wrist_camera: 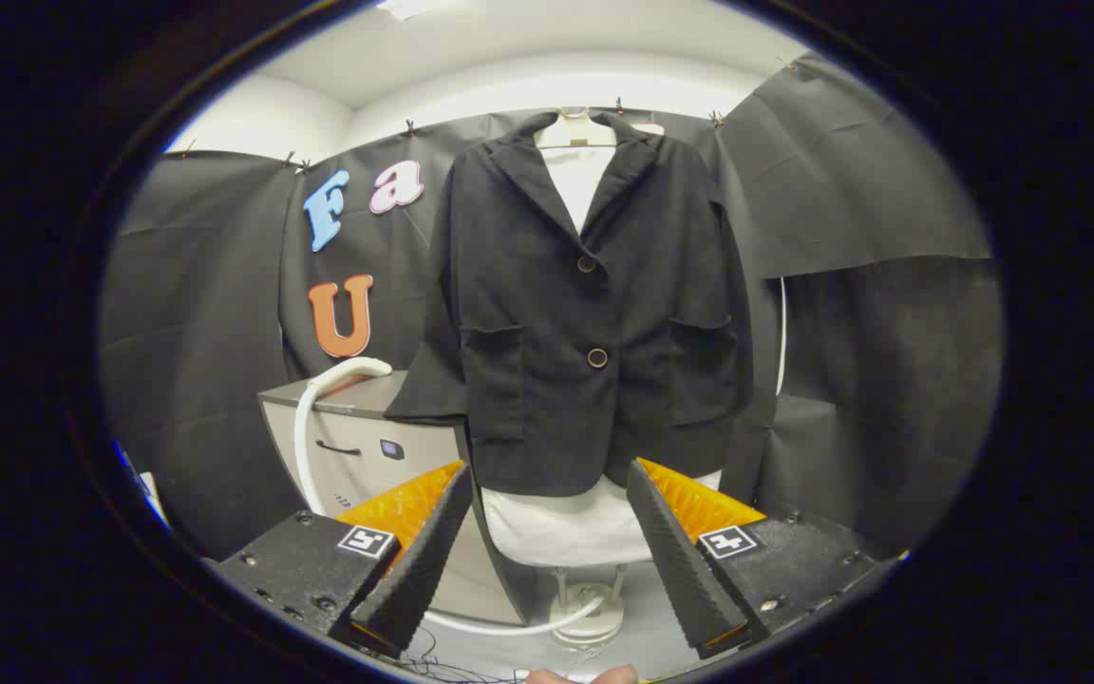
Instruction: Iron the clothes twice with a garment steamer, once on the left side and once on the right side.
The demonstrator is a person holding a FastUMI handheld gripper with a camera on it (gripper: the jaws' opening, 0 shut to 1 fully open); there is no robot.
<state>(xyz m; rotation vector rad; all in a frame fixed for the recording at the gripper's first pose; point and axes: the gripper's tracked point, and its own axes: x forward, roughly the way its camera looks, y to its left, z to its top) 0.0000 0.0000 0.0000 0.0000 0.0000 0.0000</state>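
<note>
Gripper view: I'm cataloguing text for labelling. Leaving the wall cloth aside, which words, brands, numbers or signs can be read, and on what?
Nothing is readable.
On the jacket: no text shows.
On the cabinet, a small panel: too small to read.
On the open tongs, with the jacket beyond them: square markers, patterns, no words.

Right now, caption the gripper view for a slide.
Open gripper faces a black jacket on a mannequin; steamer hose beside it.

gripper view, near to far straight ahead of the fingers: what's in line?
Open gripper, nothing between its fingers → white mannequin stand base → black blazer on the mannequin → black cloth wall.
</note>
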